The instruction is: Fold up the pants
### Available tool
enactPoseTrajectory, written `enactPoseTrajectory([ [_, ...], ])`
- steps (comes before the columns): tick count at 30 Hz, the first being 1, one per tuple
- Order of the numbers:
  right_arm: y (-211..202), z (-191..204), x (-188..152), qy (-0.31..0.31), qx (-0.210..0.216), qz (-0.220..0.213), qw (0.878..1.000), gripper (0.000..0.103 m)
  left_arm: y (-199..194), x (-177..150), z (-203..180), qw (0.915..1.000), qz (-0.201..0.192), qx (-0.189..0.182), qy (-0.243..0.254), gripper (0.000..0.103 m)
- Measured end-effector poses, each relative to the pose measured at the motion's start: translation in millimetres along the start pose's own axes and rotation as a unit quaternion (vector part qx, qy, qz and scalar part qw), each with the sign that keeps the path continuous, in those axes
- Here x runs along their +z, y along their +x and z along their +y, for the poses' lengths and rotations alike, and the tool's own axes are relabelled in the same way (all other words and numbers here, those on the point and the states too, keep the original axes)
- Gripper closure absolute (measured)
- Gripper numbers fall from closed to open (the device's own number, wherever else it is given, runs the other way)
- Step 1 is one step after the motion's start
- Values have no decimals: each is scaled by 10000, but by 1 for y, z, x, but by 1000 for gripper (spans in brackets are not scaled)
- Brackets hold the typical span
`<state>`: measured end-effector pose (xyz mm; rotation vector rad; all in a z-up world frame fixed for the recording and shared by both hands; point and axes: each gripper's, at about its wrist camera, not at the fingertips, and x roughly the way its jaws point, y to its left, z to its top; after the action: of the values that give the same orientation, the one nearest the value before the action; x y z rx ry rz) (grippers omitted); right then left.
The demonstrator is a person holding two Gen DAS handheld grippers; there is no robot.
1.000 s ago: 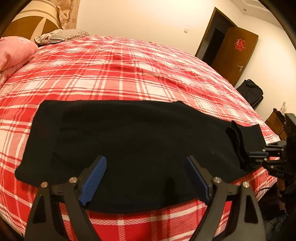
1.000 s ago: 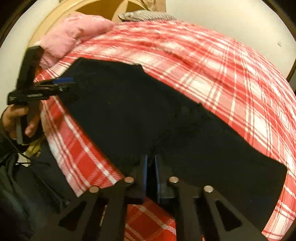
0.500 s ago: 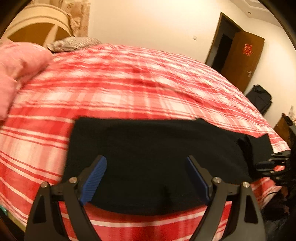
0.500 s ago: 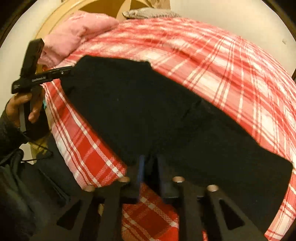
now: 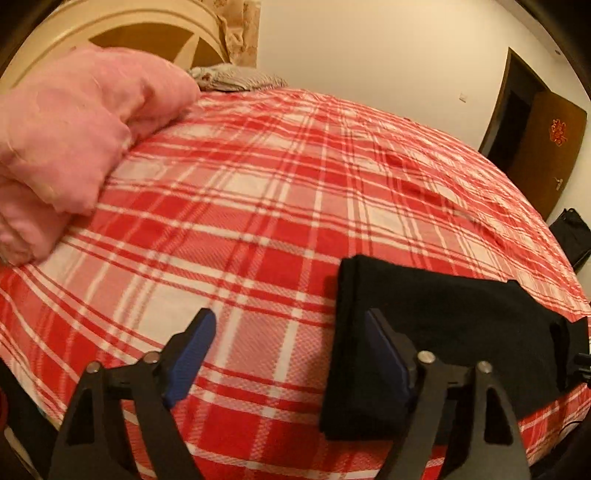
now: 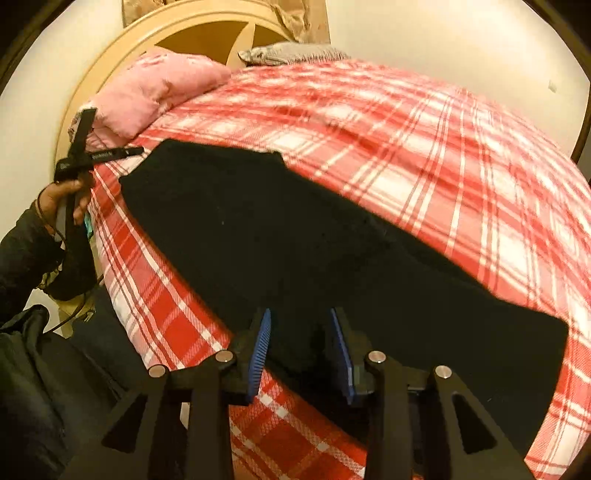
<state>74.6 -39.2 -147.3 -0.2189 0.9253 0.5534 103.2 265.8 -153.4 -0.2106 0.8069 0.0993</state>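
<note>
The black pants (image 6: 280, 236) lie flat in a long folded strip near the front edge of the red plaid bed (image 6: 424, 155). In the left wrist view their left end (image 5: 436, 332) shows at the lower right. My left gripper (image 5: 291, 354) is open and empty, mostly over bare bedspread, its right finger over the pants' end. It also shows in the right wrist view (image 6: 110, 153) at the pants' far left end. My right gripper (image 6: 301, 347) is open over the pants' near edge, with black cloth between its blue pads.
A pink quilt (image 5: 74, 140) and a grey pillow (image 5: 236, 77) lie at the head of the bed by the round headboard (image 6: 207, 33). A brown door (image 5: 546, 147) and a dark bag (image 5: 570, 236) stand at the right. The bed edge is just below both grippers.
My left gripper has swung left, past the pants' end, toward the pink quilt. My right gripper has opened; it was shut on the pants' edge before.
</note>
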Motion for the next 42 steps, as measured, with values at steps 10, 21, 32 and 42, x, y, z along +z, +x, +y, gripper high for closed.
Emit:
enactPoseTrajectory([
  [10, 1, 6, 2, -89, -152, -141, 9997, 68, 18, -3, -21, 9982, 156, -571, -63, 60],
  [21, 5, 13, 0, -129, -133, -193, 9996, 68, 26, -5, -17, 9940, 296, -988, -374, 51],
  [32, -9, 5, 4, 94, -307, -553, 9980, 67, 5, 0, -20, 9814, 376, -1775, -626, 85],
  [42, -38, -52, -5, 1309, -346, -1097, 9847, 58, -67, 30, -84, 9536, -191, -2986, -332, 86],
])
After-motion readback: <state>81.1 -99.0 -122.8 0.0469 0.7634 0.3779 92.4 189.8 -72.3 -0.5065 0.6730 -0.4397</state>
